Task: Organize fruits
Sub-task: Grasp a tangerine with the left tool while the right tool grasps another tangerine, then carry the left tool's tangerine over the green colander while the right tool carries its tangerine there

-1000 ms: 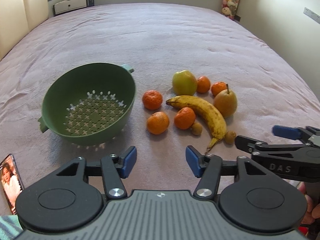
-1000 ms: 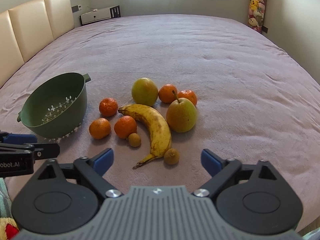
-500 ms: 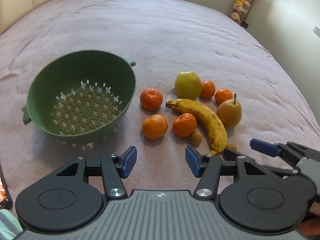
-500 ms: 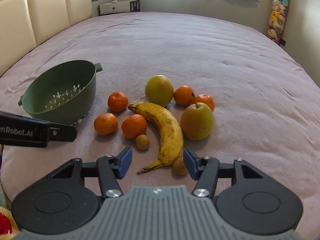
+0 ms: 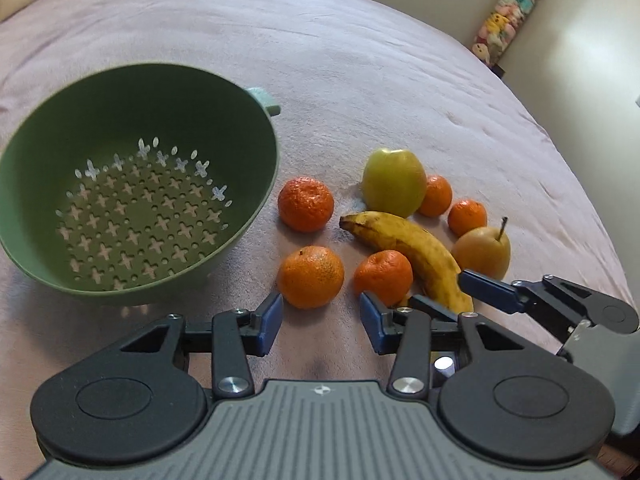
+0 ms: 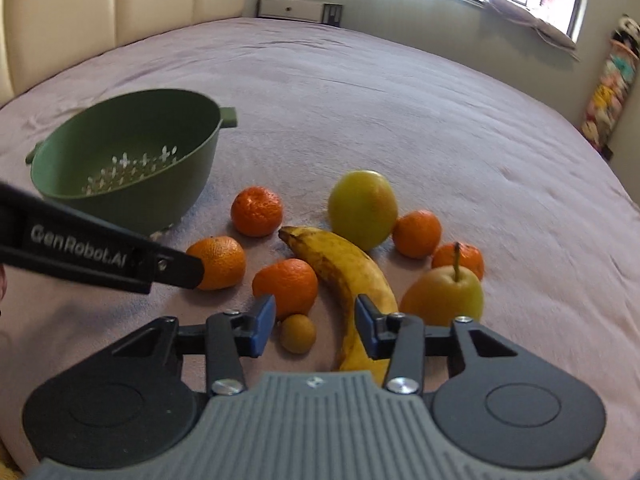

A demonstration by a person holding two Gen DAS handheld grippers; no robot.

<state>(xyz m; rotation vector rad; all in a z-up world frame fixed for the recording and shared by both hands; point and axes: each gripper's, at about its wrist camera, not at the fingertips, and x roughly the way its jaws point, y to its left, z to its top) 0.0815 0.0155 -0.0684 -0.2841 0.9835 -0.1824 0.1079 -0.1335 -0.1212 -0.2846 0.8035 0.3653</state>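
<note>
Fruit sits bunched just beside the green colander [image 5: 136,184] on the wide bedspread [image 5: 360,60]. Left gripper [image 5: 320,316] and right gripper [image 6: 316,326] gape, holding nothing; the right's tips maybe flank a small brown fruit [image 6: 298,333].

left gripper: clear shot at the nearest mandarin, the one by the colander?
Probably yes. The left gripper is open and lined up on the nearest mandarin, with bare blanket between. The colander and next mandarin sit off to either side.
</note>
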